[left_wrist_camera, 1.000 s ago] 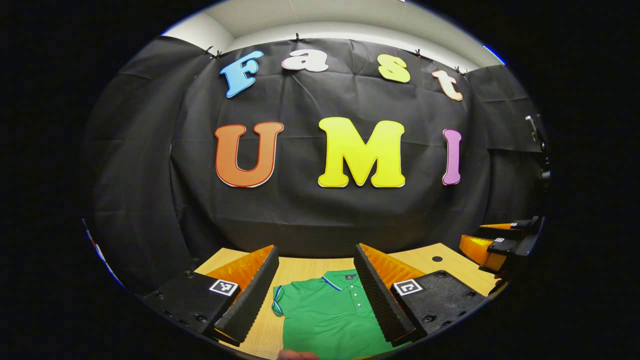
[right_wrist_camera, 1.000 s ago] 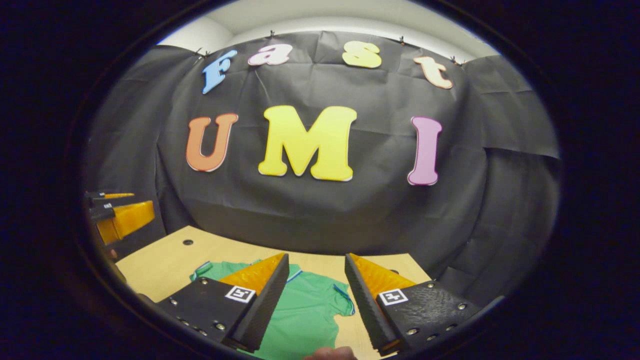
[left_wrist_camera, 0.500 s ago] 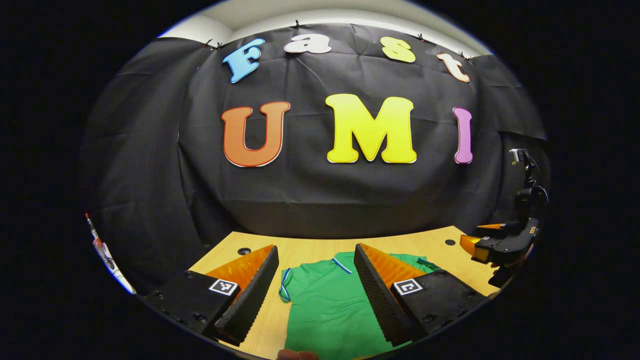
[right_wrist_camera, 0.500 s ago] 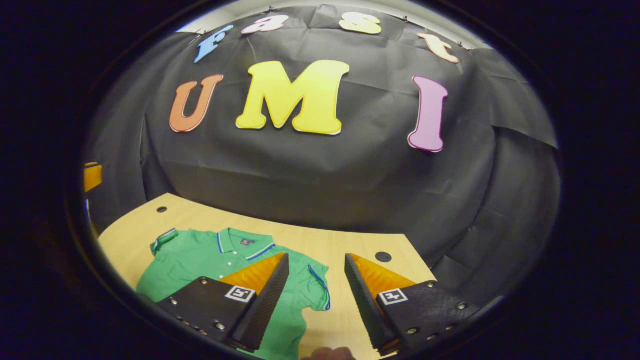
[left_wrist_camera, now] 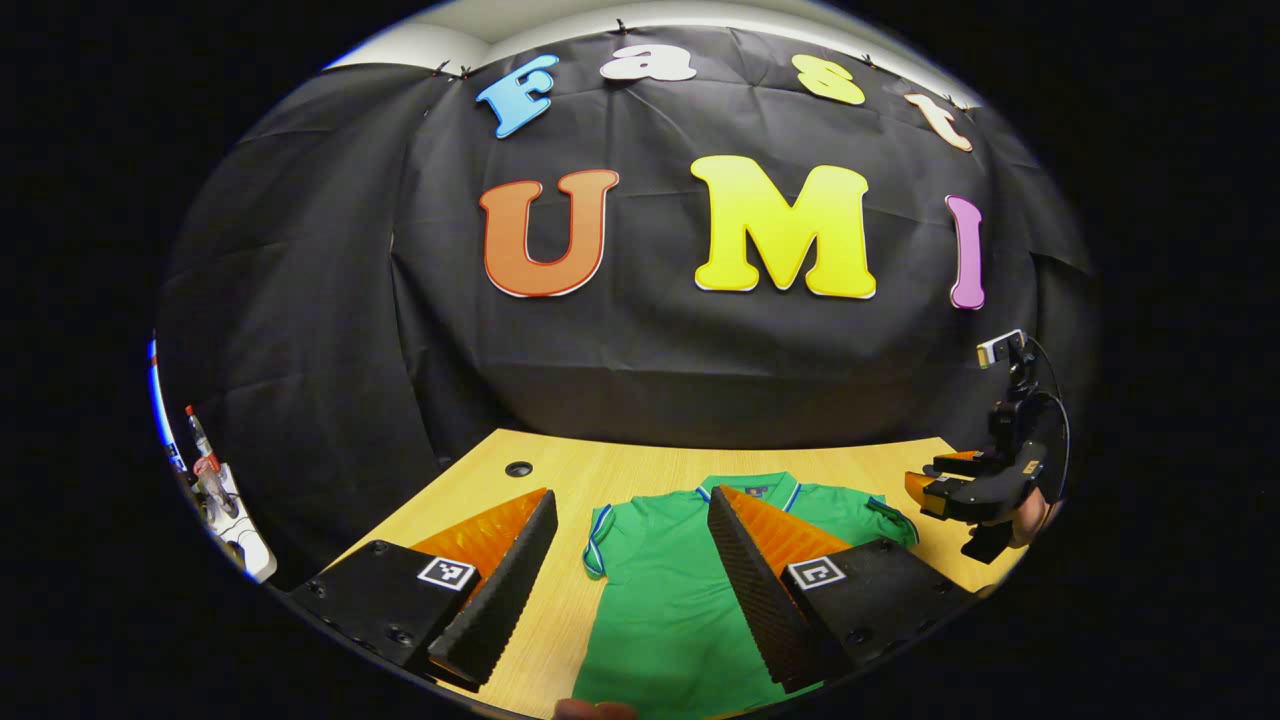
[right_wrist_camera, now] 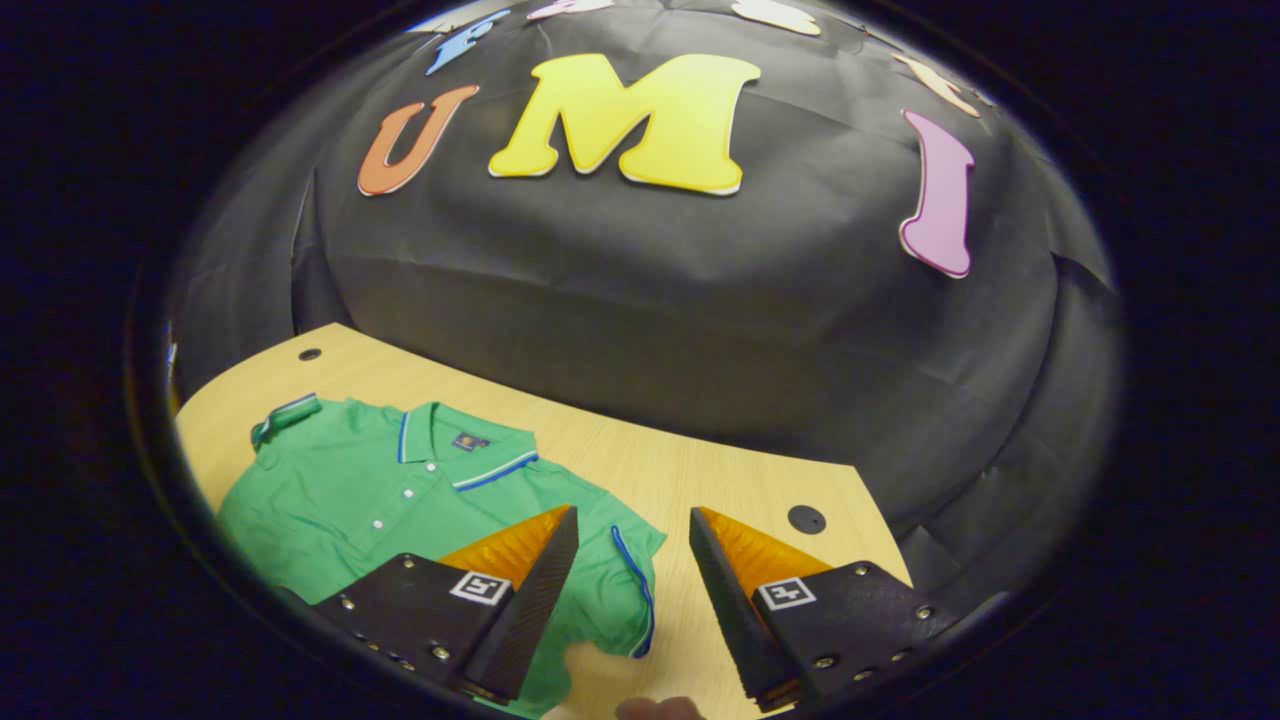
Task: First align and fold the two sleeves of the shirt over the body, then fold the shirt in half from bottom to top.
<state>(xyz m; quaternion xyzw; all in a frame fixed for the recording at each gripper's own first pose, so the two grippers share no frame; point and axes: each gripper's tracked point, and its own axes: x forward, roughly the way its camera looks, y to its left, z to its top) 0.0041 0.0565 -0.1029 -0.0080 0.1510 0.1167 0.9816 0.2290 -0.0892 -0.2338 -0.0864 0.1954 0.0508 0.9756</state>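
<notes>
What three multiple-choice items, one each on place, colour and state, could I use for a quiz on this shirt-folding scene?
1. Where does the shirt lie?
A. on the table
B. on the floor
C. on a hanger

2. What colour is the shirt?
A. red
B. green
C. white

3. How do the jaws of the right hand-held gripper stand?
A. shut on a sleeve
B. shut on the collar
C. open, holding nothing

Key: 1 A, the shirt is spread flat on the wooden top; 2 B, its cloth is green with blue trim; 3 C, table shows between its parted fingers, beside the sleeve.
</notes>
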